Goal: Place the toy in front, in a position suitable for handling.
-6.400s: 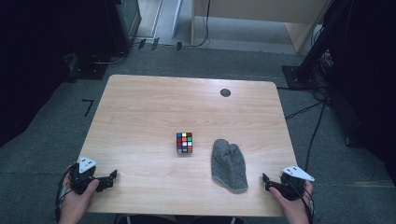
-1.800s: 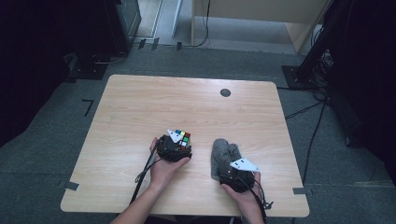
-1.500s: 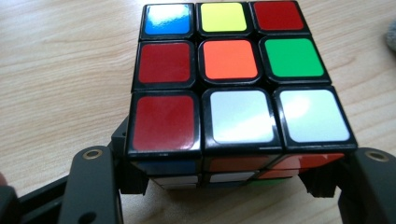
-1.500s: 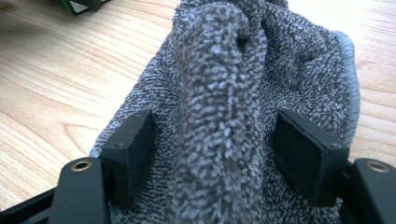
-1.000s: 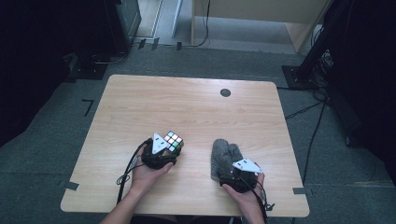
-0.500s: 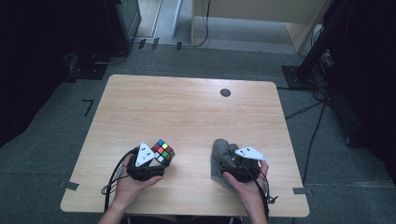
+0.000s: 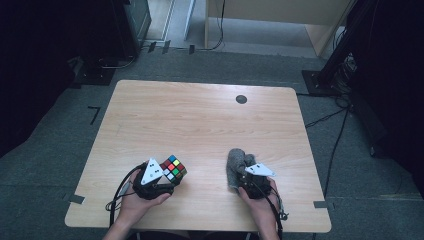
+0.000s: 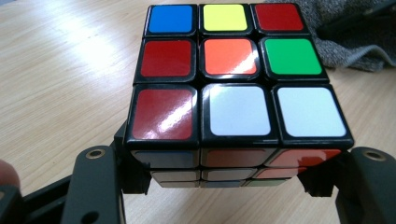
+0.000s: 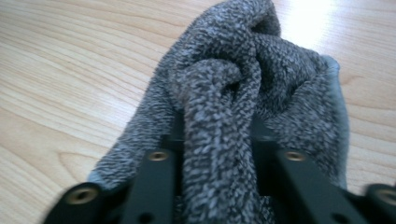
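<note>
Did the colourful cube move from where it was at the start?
Yes. The cube, held in the left tool, has come toward the table's near-left edge, away from the grey cloth.

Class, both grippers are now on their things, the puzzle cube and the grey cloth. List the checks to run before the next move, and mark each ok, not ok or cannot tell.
1. Left gripper shut on the puzzle cube, jaws on opposite sides: ok.
2. Cube lifted clear of the table: cannot tell.
3. Right gripper has a fold of the grey cloth between its jaws, which have just been closing: ok.
4. Cloth lifted off the table: not ok, most of it lies on the wood.
5. Cube and cloth apart: ok.
</note>
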Available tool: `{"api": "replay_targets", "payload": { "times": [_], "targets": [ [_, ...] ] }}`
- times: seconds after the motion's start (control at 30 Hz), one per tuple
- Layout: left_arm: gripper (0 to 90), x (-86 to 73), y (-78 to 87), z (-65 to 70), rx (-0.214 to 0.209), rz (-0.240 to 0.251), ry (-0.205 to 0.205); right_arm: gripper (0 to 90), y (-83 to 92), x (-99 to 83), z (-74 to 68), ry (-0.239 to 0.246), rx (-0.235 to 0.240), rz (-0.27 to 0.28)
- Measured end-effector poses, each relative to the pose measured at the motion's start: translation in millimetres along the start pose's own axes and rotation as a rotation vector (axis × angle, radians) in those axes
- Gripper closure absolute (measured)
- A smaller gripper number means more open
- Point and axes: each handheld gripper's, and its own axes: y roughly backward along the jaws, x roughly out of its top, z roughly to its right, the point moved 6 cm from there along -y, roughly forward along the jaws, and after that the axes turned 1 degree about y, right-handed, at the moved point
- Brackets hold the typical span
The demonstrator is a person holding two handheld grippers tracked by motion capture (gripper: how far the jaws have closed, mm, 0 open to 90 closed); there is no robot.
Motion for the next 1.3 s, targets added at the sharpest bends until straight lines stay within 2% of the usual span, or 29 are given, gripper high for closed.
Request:
{"api": "replay_targets", "payload": {
  "times": [0.07,0.17,0.2,0.3,0.43,0.53,0.6,0.67,0.73,0.77,0.87,0.93,0.97,1.0,1.03,1.07,1.2,1.23,1.3],
  "targets": [
    [34.2,-0.5,-0.4,0.6,0.000,-0.004,-0.009,77.0,1.1,0.8,-0.8,0.002,0.002,0.010],
    [34.3,-2.2,-4.2,6.8,-0.020,-0.017,-0.028,78.5,11.2,10.1,-7.5,0.011,0.038,0.077],
    [34.3,-2.0,-5.0,9.4,-0.023,-0.017,-0.038,78.5,15.6,14.3,-11.1,0.010,0.062,0.095],
    [34.3,0.5,-6.3,17.8,-0.031,-0.017,-0.067,78.3,32.2,28.9,-26.1,-0.049,0.167,0.160],
    [34.3,3.4,-6.3,26.2,-0.042,-0.009,-0.098,78.1,55.7,47.7,-49.8,-0.033,0.253,0.237],
    [34.3,3.2,-8.1,29.3,-0.037,-0.015,-0.122,77.8,71.4,58.8,-66.5,-0.064,0.345,0.286],
    [34.3,2.6,-10.1,31.7,-0.032,-0.021,-0.144,77.8,79.2,63.7,-79.4,-0.056,0.403,0.296],
    [34.3,3.3,-11.7,34.5,-0.028,-0.023,-0.162,77.7,82.8,66.2,-93.7,-0.019,0.431,0.289],
    [34.3,4.5,-12.8,37.9,0.004,-0.024,-0.189,77.7,82.9,67.0,-107.5,0.019,0.452,0.269],
    [34.2,5.4,-13.5,40.2,0.020,-0.023,-0.199,77.7,82.0,66.8,-113.7,0.046,0.455,0.254],
    [34.2,9.4,-13.7,48.6,0.008,-0.014,-0.206,77.8,76.7,64.1,-129.2,0.122,0.439,0.227],
    [34.2,12.9,-13.6,56.0,0.008,-0.011,-0.237,77.5,72.8,61.4,-137.8,0.157,0.427,0.213],
    [34.3,12.9,-13.6,56.0,0.008,-0.011,-0.237,77.5,72.8,61.4,-137.8,0.157,0.427,0.213],
    [34.3,13.9,-13.6,59.3,0.017,-0.014,-0.260,77.1,71.8,60.3,-142.0,0.177,0.424,0.216],
    [34.3,14.6,-13.5,62.3,0.037,-0.012,-0.287,75.9,71.9,59.5,-147.2,0.229,0.393,0.233],
    [34.4,14.6,-13.0,62.0,0.036,-0.007,-0.285,75.5,72.0,59.9,-147.2,0.248,0.372,0.240],
    [34.4,13.1,-12.5,59.0,0.036,-0.014,-0.290,74.8,70.3,61.4,-139.8,0.237,0.341,0.253],
    [34.4,11.9,-12.7,57.5,0.037,-0.009,-0.280,75.3,68.6,61.0,-133.1,0.204,0.326,0.245],
    [34.4,11.9,-11.5,54.1,0.037,-0.005,-0.274,77.0,69.2,60.7,-127.9,0.200,0.310,0.240]
  ]
}}
